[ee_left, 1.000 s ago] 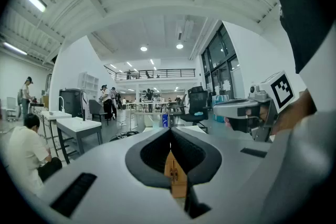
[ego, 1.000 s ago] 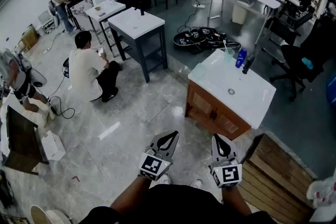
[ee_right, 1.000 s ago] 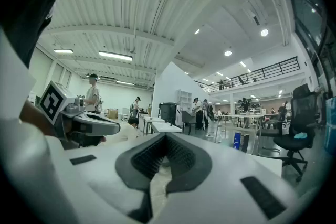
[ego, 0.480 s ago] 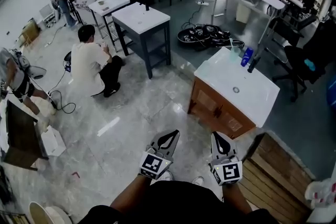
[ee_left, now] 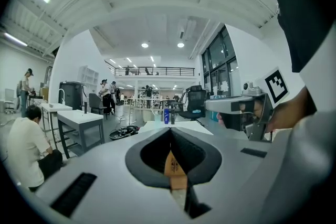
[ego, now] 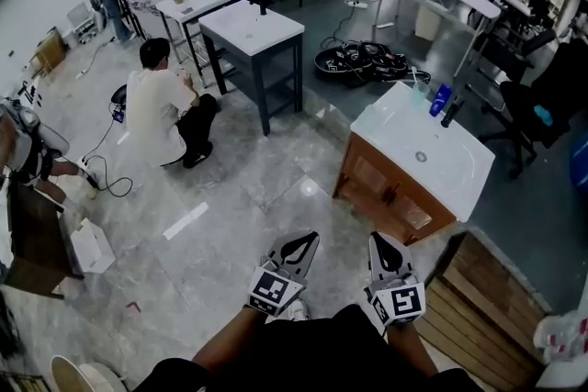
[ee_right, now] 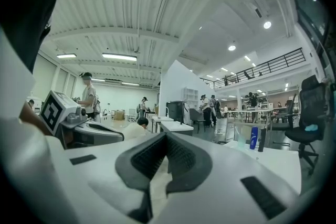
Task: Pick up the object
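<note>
A blue bottle (ego: 440, 99) stands at the far edge of a white sink counter (ego: 386, 131) on a wooden cabinet, between a clear cup (ego: 420, 88) and a black faucet (ego: 452, 113). The bottle (ee_left: 166, 115) also shows small in the left gripper view, and in the right gripper view the bottle (ee_right: 254, 138) is right of centre. My left gripper (ego: 307, 238) and right gripper (ego: 379, 240) are held side by side close to my body, over the floor and well short of the counter. Both are shut with nothing in them; the pads of the left gripper (ee_left: 170, 129) and right gripper (ee_right: 165, 135) meet.
A wooden platform (ego: 487, 308) lies at the lower right beside the cabinet. A person in a white shirt (ego: 156, 110) crouches next to a dark table with a white top (ego: 253, 28). Black gear and cables (ego: 363, 64) lie on the floor behind the counter. An office chair (ego: 528, 106) stands far right.
The whole scene has slid a little toward me and to the right in the head view. Both grippers keep their place before my body and stay shut.
</note>
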A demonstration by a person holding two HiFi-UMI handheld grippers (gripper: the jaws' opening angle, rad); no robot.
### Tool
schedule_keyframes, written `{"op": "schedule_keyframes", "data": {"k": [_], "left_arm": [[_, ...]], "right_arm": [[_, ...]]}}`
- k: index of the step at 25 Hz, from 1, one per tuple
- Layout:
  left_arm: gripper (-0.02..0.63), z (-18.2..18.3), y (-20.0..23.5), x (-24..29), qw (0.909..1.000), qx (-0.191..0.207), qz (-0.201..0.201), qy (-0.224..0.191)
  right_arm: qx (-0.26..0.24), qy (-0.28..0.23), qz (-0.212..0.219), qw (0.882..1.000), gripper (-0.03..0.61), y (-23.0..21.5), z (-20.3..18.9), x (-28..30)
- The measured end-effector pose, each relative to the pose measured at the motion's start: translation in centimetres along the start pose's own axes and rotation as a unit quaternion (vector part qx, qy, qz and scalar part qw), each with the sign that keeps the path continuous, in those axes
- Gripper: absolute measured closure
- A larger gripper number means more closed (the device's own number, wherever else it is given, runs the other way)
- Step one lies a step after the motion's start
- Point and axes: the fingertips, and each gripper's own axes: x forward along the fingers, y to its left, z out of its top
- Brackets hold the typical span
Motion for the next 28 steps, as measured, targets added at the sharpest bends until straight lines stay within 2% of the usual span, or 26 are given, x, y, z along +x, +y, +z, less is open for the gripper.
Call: {"op": "schedule_keyframes", "data": {"k": [10, 17, 22, 28], "left_arm": [[0.595, 0.4, 2.5, 2.4, 1.0, -0.006, 0.005, 0.005], [0.595, 0.8, 3.1, 8.1, 0.9998, 0.007, -0.003, 0.016], [0.595, 2.9, 4.2, 12.9, 0.9998, 0.021, 0.003, 0.004], [0.595, 2.8, 4.9, 17.2, 0.9995, 0.018, 0.014, 0.021]], "right_arm": [[0.017, 0.002, -0.013, 1.0, 0.56, -2.6, -1.0, 2.7], [0.016, -0.005, -0.02, 1.0, 0.56, -7.8, -1.3, 5.1], [0.017, -0.007, -0.008, 1.0, 0.56, -11.5, -1.4, 7.6], [0.016, -0.011, 0.008, 1.0, 0.56, -15.2, -1.5, 10.4]]}}
